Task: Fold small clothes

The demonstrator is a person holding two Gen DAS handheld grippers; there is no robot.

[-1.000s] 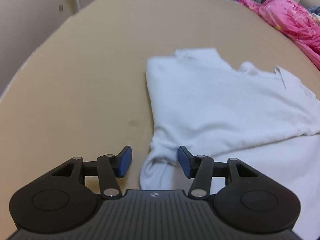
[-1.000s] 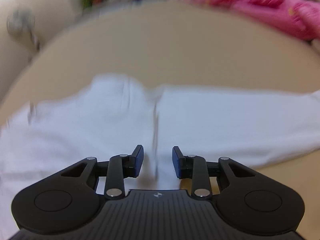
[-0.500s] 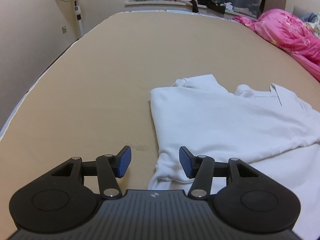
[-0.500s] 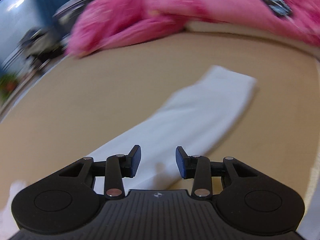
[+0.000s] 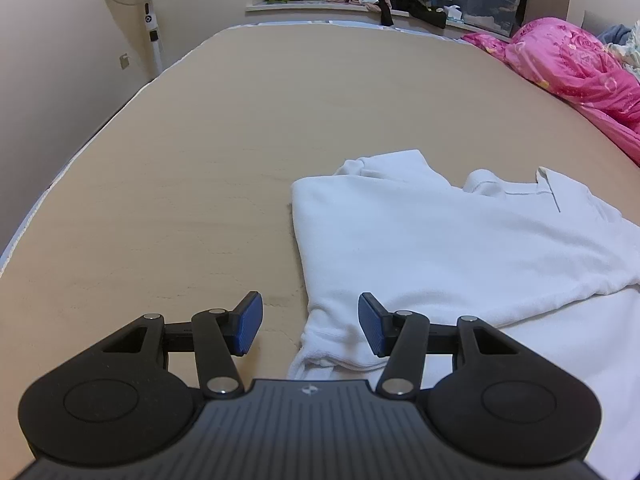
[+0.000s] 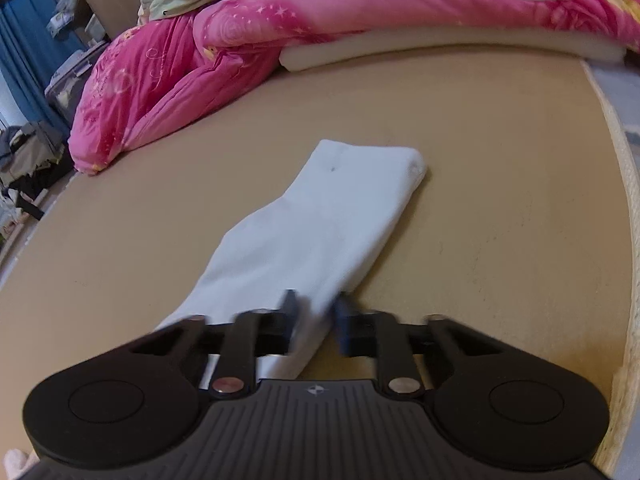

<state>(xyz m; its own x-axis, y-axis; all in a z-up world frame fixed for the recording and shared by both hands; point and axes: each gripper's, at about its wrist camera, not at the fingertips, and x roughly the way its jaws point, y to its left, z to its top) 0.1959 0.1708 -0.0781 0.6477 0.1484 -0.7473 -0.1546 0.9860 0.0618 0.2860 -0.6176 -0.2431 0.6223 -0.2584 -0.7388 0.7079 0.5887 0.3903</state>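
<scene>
The white shirt (image 5: pixel 460 248) lies on the tan bed (image 5: pixel 240 160), its sleeve (image 6: pixel 320 220) stretching toward twelve o'clock. The right gripper (image 6: pixel 316 320) has just been closing on the sleeve. The left gripper (image 5: pixel 310 322) hangs half open, empty.

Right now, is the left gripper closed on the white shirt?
No, the left gripper stands open, its pads clear of the white shirt.
</scene>
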